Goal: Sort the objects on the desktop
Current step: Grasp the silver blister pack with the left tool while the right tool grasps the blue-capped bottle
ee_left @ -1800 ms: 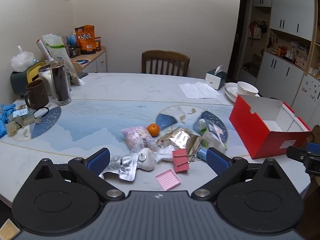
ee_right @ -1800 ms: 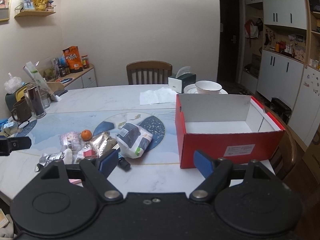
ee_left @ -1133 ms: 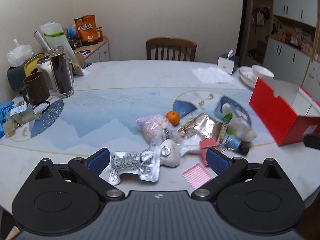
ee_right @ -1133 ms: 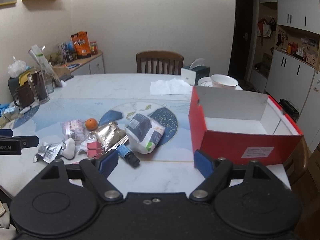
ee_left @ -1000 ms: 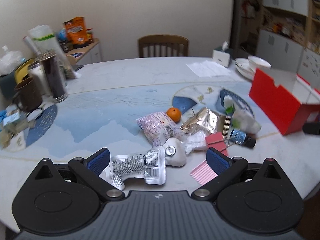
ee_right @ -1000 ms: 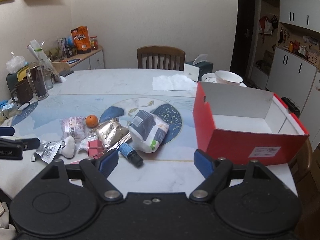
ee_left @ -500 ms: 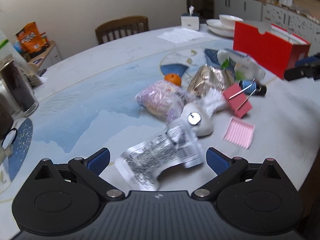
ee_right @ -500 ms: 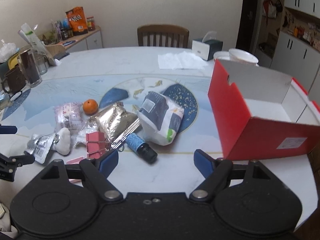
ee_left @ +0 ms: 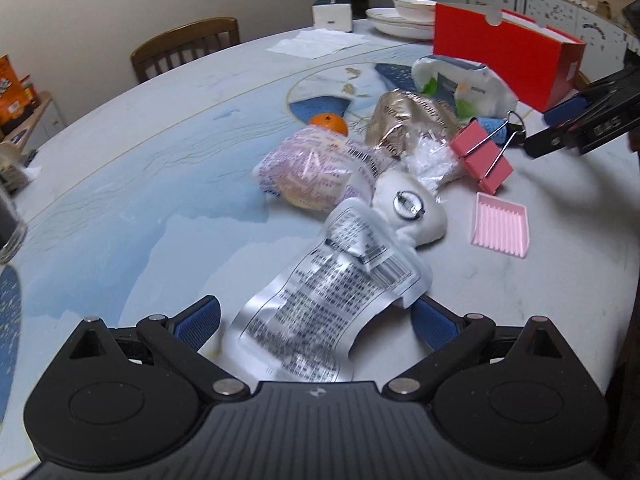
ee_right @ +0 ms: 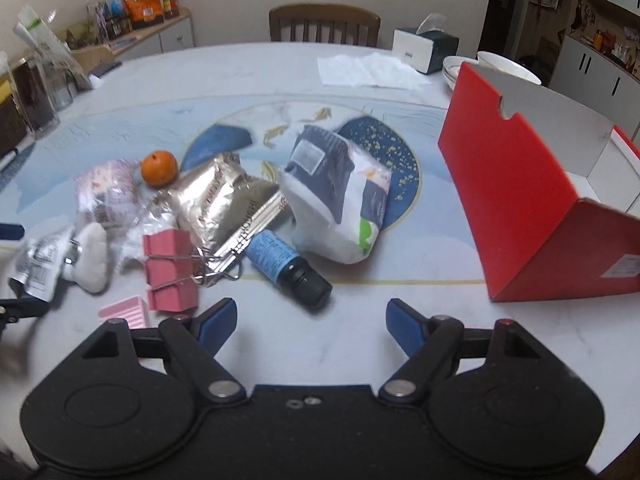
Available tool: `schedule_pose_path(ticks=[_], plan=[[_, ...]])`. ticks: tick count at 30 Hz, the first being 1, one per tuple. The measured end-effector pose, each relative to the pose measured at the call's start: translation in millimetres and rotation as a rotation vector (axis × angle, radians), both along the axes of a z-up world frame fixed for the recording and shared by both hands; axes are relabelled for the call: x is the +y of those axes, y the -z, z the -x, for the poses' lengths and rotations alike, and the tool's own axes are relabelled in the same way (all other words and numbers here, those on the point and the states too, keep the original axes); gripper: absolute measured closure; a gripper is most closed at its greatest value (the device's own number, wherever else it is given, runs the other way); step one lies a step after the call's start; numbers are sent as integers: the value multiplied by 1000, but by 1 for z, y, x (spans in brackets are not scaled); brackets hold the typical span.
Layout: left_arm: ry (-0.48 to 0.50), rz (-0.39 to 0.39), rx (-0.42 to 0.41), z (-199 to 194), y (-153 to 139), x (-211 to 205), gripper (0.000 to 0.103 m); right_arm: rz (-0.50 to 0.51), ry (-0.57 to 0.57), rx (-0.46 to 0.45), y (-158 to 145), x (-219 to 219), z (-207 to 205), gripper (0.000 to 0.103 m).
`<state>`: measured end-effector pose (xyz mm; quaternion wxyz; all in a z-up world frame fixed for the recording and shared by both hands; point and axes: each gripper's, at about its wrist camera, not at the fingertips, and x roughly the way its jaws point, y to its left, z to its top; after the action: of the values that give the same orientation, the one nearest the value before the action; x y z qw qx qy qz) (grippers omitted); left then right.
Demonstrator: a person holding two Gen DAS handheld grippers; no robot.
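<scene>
A pile of small objects lies on the round table: a silver printed sachet (ee_left: 332,304), a white plush toy (ee_left: 412,216), a pink-purple packet (ee_left: 312,172), an orange (ee_left: 328,124), a gold foil pouch (ee_left: 408,124), a pink binder clip (ee_left: 482,158), a pink ridged tray (ee_left: 500,230), a blue-labelled bottle (ee_right: 286,266) and a white-and-navy bag (ee_right: 340,200). My left gripper (ee_left: 316,322) is open, its jaws on either side of the sachet's near end. My right gripper (ee_right: 310,320) is open, just short of the bottle. An open red box (ee_right: 520,200) stands at the right.
A tissue box (ee_right: 424,50), white napkins (ee_right: 368,70) and stacked bowls (ee_right: 500,66) sit at the far side by a wooden chair (ee_right: 324,22). Jars (ee_right: 36,92) and clutter stand at the far left. The right gripper's fingers (ee_left: 568,110) show in the left wrist view.
My left gripper has moved forward and down so the silver sachet now lies between its open jaws. My right gripper has moved in closer to the bottle and pile.
</scene>
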<state>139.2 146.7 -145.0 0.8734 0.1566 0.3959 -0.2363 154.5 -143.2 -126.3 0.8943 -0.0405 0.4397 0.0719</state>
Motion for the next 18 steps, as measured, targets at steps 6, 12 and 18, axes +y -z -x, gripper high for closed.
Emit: schedule_pose_path(ticks=[6,12,18], plan=[[15,53,33,-10,1,3,9,21,-3,17,9,10,-16,23],[1,70,37,-16,-4,12,32,22,-9,24,15,16,-28,23],[-37,89,45,-19,-7,16,51,-9,-10,41,16,21,-35,24]])
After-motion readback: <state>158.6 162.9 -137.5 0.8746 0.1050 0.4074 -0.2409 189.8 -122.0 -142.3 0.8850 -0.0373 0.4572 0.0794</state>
